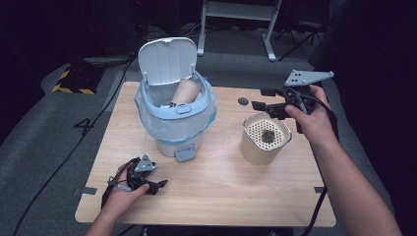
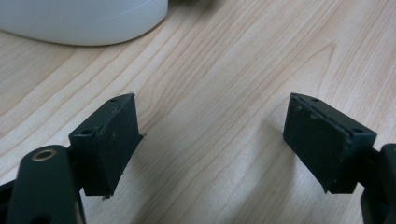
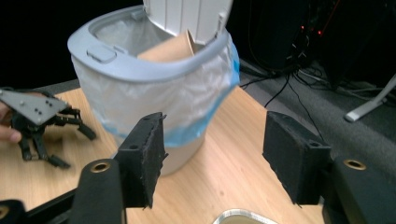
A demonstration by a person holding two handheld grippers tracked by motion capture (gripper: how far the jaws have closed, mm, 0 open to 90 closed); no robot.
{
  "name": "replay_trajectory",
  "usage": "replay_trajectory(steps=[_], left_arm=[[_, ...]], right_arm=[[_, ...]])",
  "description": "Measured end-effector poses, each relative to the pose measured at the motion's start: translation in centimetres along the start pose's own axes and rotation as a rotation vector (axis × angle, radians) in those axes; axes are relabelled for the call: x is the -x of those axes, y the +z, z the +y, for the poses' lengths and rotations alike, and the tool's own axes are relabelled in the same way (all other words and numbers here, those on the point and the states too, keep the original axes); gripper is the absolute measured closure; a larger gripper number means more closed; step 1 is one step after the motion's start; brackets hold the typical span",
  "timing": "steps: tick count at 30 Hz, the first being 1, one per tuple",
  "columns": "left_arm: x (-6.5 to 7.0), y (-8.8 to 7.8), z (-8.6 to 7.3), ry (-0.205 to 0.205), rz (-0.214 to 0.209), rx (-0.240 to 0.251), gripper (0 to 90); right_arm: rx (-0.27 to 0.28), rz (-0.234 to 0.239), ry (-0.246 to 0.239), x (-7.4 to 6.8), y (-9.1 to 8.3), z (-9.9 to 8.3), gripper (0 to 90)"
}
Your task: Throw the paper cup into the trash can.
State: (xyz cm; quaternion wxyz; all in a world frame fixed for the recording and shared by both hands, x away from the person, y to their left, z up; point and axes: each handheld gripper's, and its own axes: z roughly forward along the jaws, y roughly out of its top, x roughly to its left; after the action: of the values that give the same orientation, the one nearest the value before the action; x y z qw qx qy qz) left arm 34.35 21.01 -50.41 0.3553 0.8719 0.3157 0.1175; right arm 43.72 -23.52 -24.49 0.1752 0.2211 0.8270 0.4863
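Note:
A small grey-rimmed trash bin (image 1: 174, 105) with its white lid raised stands at the table's back left, lined with a thin bag; a brown paper cup (image 1: 186, 91) leans inside it. In the right gripper view the bin (image 3: 154, 88) and the cup (image 3: 168, 46) lie just ahead. A beige cylindrical container (image 1: 264, 137) with a perforated top holding a dark lump (image 1: 268, 136) stands at right. My right gripper (image 1: 260, 98) hovers open above that container's far side. My left gripper (image 1: 160, 186) rests open on the table near the front left, nothing between its jaws (image 2: 212, 140).
The wooden table (image 1: 221, 182) has a small dark round spot (image 1: 243, 101) behind the container. Black cables trail off both sides. A white stand's legs (image 1: 269, 44) rise on the grey floor beyond the table. The container's rim (image 3: 252, 217) peeks in at the right gripper view's bottom.

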Motion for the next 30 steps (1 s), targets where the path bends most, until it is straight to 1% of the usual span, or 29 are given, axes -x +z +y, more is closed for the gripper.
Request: replay_trajectory(steps=[1,4,6,8,12,15,18,21,26,28,30], left_arm=[[0.0,0.0,-0.1,-0.007,0.001,0.001,18.7],[-0.1,-0.1,-0.1,-0.002,0.001,0.000,18.6],[-0.2,-0.2,-0.2,-0.004,-0.004,0.001,18.6],[-0.3,-0.3,-0.3,0.005,-0.006,0.000,18.7],[-0.4,-0.4,-0.4,0.009,-0.012,0.001,18.6],[-0.4,-0.4,-0.5,0.011,-0.012,-0.001,18.6],[-0.4,-0.5,-0.5,0.012,-0.012,0.001,18.6],[-0.4,-0.5,-0.5,0.009,-0.012,0.002,18.6],[-0.3,-0.5,-0.5,0.001,-0.001,0.000,18.6],[-0.3,-0.5,-0.6,0.001,0.000,0.001,18.6],[-0.3,-0.5,-0.6,0.001,-0.002,0.001,18.5]], right_arm=[[-0.004,-0.006,0.000,0.2,-0.5,-0.6,38.0],[-0.017,-0.008,0.013,0.5,-1.4,-1.9,36.5],[-0.028,-0.017,0.012,0.6,-2.0,-2.8,34.7],[-0.032,-0.024,0.012,0.6,-2.5,-3.8,33.8],[-0.062,-0.033,-0.012,0.2,-3.5,-5.8,30.8],[-0.095,-0.030,-0.029,-0.1,-4.0,-7.3,30.3],[-0.127,-0.026,-0.034,-0.5,-4.4,-9.0,30.2],[-0.146,-0.025,-0.036,-0.9,-4.8,-10.5,30.2],[-0.165,-0.030,-0.003,-1.2,-5.4,-13.4,29.4],[-0.178,-0.039,0.014,-1.2,-5.5,-14.8,29.2],[-0.185,-0.062,0.024,-1.3,-5.7,-15.8,29.2]])
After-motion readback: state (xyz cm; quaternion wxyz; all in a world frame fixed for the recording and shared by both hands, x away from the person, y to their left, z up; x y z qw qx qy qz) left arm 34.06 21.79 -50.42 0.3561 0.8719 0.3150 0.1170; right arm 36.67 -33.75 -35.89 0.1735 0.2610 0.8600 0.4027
